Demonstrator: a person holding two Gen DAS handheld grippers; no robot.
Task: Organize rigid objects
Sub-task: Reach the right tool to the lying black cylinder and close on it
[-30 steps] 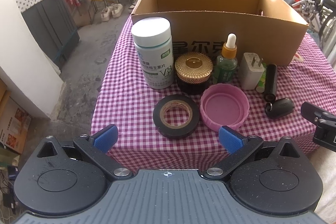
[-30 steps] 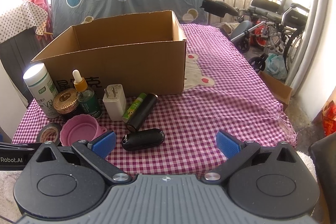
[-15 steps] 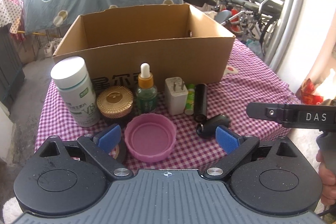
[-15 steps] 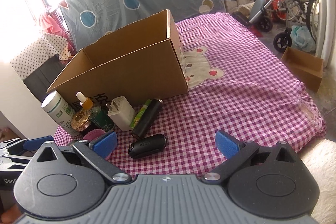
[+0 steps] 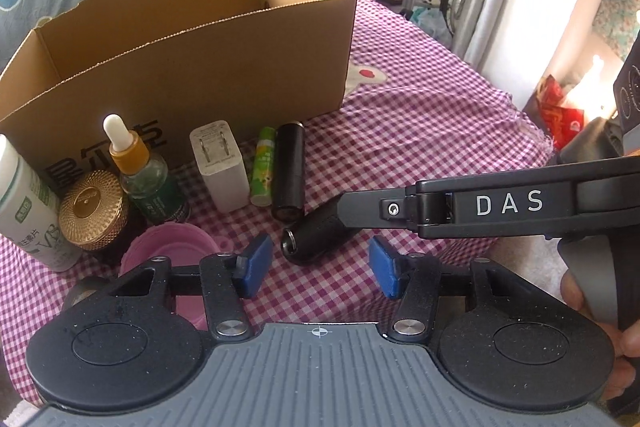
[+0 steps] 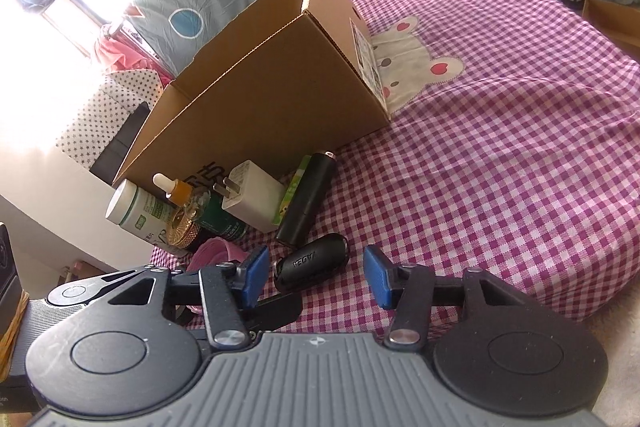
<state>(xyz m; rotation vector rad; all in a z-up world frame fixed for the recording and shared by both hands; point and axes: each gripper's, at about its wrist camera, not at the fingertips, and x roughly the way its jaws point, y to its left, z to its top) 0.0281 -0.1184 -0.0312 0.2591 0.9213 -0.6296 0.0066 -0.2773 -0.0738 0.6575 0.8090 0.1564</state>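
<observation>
Up front, we see an open cardboard box (image 5: 208, 67) standing on the purple checked cloth (image 5: 420, 131); as far as we can see into it from the left wrist view, its inside shows only bare walls, and its floor is hidden. Dark characters are printed on its near wall, partly covered, and a white printed label (image 6: 366, 55) sits on its end wall, too small for us to read.

Just in front of the box stand a white bottle (image 5: 24, 203) with green print, a gold-lidded jar (image 5: 94, 209), a green dropper bottle (image 5: 140, 171) and a white plug adapter (image 5: 220, 165). A green tube (image 5: 264, 167) and a black cylinder (image 5: 289, 173) lie side by side. A pink lid (image 5: 168, 251) lies hollow side up and looks empty.

Nearest us lies a small black oval case (image 6: 312, 263) with lettering we cannot make out.

Our left gripper (image 5: 318, 267) is closing, its blue pads either side of the case but apart from it. Our right gripper (image 6: 316, 275) is closing too, the case just ahead between its pads, not pressed. Its finger bears "DAS" in the left view, and it crosses over the case there.
</observation>
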